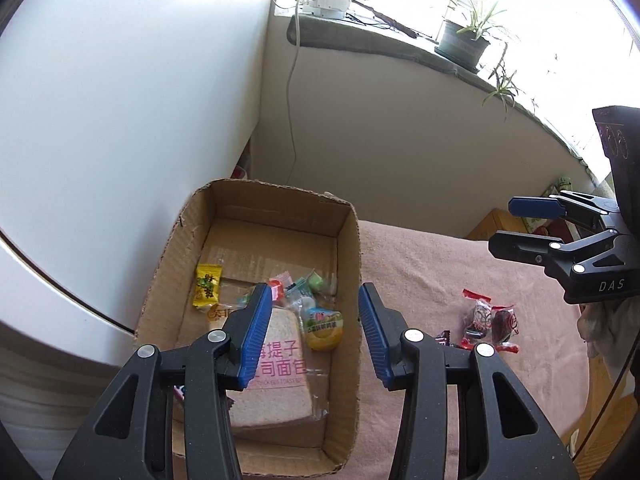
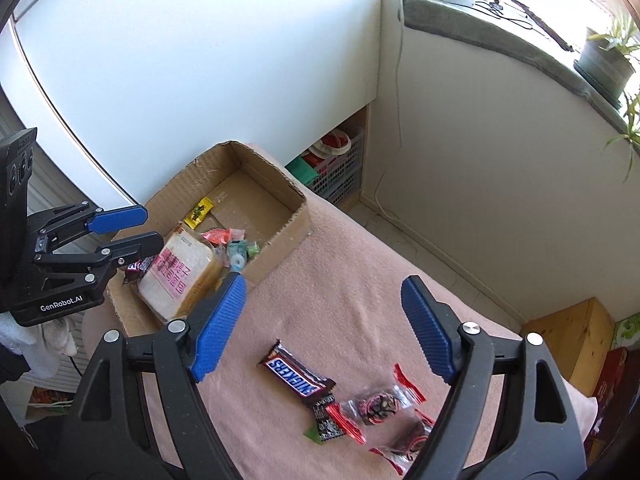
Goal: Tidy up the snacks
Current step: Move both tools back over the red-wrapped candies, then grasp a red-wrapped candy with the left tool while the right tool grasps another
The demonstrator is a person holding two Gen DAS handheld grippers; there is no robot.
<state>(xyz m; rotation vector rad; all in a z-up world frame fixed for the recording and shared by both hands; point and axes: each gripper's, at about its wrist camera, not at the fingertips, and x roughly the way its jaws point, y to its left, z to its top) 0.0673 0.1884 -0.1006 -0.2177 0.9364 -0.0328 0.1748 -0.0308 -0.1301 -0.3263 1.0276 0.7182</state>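
Open brown cardboard box [image 2: 288,216] on pink-covered bench [image 2: 352,288], holding wrapped toast bread [image 2: 176,276] and small bright sweets. Snickers bar [image 2: 298,378] and red-wrapped candies [image 2: 376,404] outside, on the cloth. Left claw [image 1: 312,332] above box, right claw [image 2: 324,328] above bar: both apart, empty.

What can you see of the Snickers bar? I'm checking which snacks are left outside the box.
The brown Snickers bar is a sealed glossy wrapper with white lettering edged in red and blue. It lies flat and slanted on the pink cloth, outside the cardboard box. Its lower end meets a small dark candy wrapper. No gripper touches it.
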